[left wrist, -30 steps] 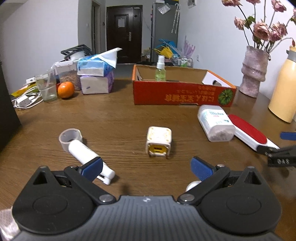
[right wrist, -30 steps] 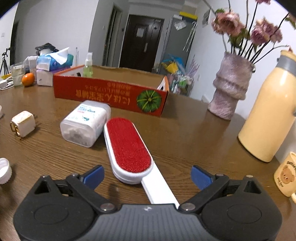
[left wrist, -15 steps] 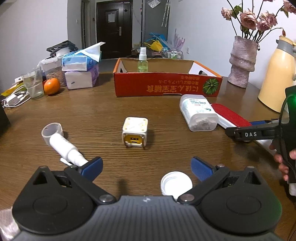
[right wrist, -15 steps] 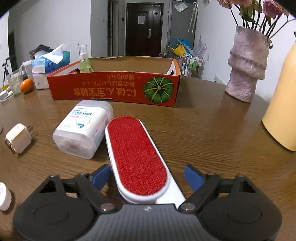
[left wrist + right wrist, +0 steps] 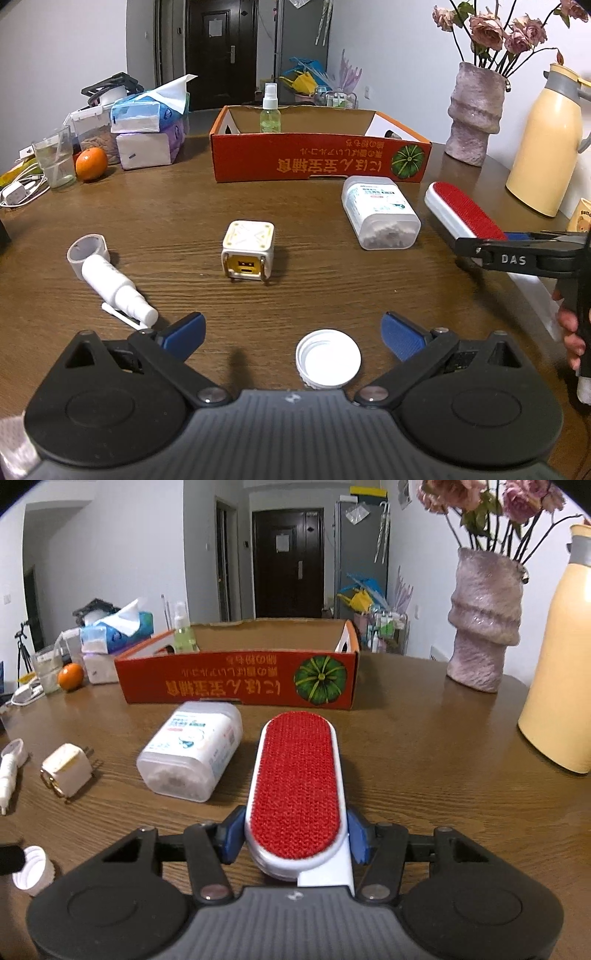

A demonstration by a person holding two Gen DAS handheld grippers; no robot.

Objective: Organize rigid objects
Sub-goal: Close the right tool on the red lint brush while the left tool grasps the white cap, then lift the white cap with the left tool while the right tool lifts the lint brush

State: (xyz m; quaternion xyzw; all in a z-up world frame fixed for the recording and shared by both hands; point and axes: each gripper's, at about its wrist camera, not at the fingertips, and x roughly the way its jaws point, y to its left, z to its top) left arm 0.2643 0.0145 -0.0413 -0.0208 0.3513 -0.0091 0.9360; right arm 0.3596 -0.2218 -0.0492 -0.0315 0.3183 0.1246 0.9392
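Observation:
My right gripper (image 5: 295, 840) is shut on the red-and-white lint brush (image 5: 297, 779), its blue pads pressing both sides of the brush near the handle; the brush (image 5: 463, 210) looks slightly raised off the table. My left gripper (image 5: 291, 330) is open and empty above a white bottle cap (image 5: 328, 363). On the table lie a white plug cube (image 5: 248, 249), a white spray bottle (image 5: 116, 290), a tape roll (image 5: 86, 251) and a clear tub (image 5: 380, 210). The red cardboard box (image 5: 317, 162) holds a green spray bottle (image 5: 270, 110).
A pink vase (image 5: 484, 624) and a yellow thermos (image 5: 561, 657) stand at the right. Tissue packs (image 5: 147, 129), an orange (image 5: 91, 163), a glass (image 5: 57, 158) and cables (image 5: 18, 188) sit at the far left. A bear mug (image 5: 580, 218) is at the right edge.
My right gripper moved forward along the lint brush and closed on it. My left gripper drew back, so the white cap came into view between its fingers.

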